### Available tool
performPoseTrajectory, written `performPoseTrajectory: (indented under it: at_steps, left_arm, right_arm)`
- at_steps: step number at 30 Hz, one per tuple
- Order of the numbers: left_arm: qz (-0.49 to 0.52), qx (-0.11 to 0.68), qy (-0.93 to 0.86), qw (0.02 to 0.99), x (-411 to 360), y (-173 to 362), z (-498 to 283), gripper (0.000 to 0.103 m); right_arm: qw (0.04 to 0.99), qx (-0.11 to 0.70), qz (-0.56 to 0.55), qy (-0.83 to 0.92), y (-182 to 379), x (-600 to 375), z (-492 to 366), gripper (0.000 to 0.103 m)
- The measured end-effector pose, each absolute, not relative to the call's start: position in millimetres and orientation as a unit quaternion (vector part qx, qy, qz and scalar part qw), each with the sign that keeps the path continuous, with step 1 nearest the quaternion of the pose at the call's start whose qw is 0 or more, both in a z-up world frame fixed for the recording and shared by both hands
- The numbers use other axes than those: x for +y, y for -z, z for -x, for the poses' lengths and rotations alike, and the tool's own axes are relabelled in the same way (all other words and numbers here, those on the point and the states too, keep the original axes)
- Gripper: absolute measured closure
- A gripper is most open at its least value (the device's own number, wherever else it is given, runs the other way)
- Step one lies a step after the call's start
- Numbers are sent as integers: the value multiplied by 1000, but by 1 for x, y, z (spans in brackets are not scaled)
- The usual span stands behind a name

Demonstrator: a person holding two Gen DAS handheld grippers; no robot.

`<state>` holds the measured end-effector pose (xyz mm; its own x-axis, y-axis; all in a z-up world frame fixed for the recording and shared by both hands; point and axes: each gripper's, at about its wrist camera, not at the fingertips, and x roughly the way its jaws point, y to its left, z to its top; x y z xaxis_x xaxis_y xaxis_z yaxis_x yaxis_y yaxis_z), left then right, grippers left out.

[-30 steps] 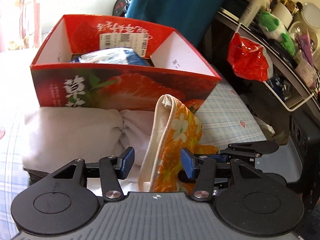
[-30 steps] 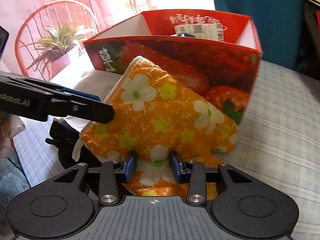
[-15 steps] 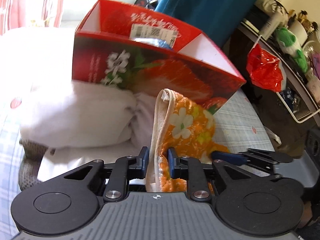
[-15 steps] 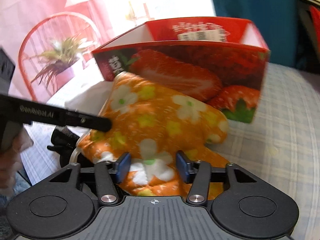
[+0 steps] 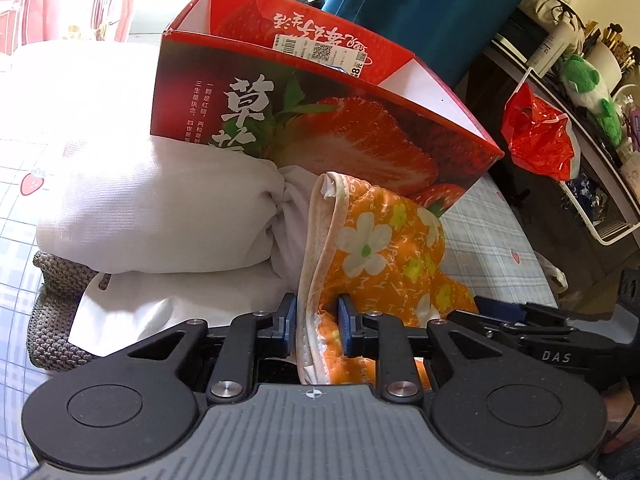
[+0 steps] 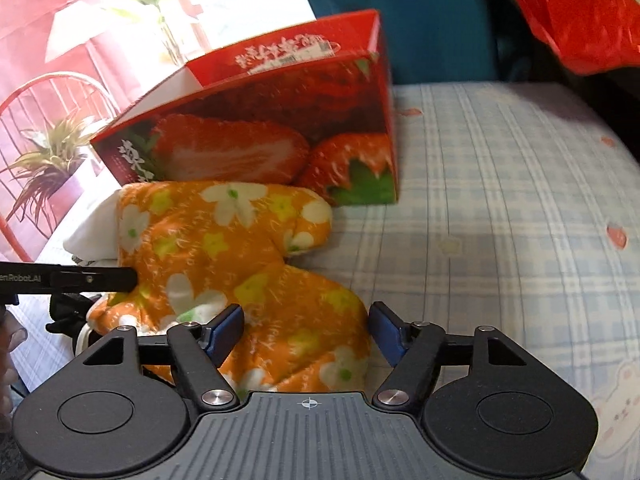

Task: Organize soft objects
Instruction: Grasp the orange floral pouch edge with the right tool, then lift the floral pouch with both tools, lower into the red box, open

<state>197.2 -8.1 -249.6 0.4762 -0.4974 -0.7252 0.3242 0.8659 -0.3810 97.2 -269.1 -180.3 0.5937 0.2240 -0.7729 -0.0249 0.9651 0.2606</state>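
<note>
An orange floral padded cloth [image 5: 380, 248] lies crumpled on the checked bed sheet in front of a red strawberry box [image 5: 360, 132]. My left gripper [image 5: 317, 322] pinches the cloth's cream-hemmed edge between its blue pads, and its jaws are opening slightly. In the right wrist view the cloth [image 6: 224, 240] sags against the box [image 6: 260, 120]. My right gripper [image 6: 306, 332] straddles the cloth's near end, its jaws opening with the pads wide of the fabric. One left gripper finger [image 6: 96, 278] touches the cloth from the left.
A folded white cloth [image 5: 160, 216] rests against the box on the left, over a grey knitted piece [image 5: 56, 320]. A red plastic bag [image 5: 536, 136] hangs from cluttered shelves on the right. Checked sheet [image 6: 500, 200] stretches to the right of the box.
My left gripper closed onto the cloth's hemmed edge. My right gripper's jaws spread off the cloth and it shifted right; the cloth slumped lower against the box.
</note>
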Motion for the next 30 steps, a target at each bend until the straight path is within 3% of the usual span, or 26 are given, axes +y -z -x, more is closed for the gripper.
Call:
performPoseTrajectory:
  at_steps: [6,12,14,16,30]
  left_arm:
    - [92,451,240,855,-11,250,-196,79]
    - [89,437,246,861,-10,244,-192,85]
    - [86,428,249,865,-10,239,-190,88]
    - [81,419,251,869,-10,234,-188,91]
    - [93,345,246,901,0,179,-188,93]
  right_arm:
    - [879,449,-142,-74,189,-272,-95,41]
    - [881,443,-140,-88,178,-268,-95,67]
    - [884,437,-139,-90,172,-268,-94,80]
    - [889,427,-137,-93,165,-269,-94,85]
    - [929,331,-116,-116,92,-275,-98,91]
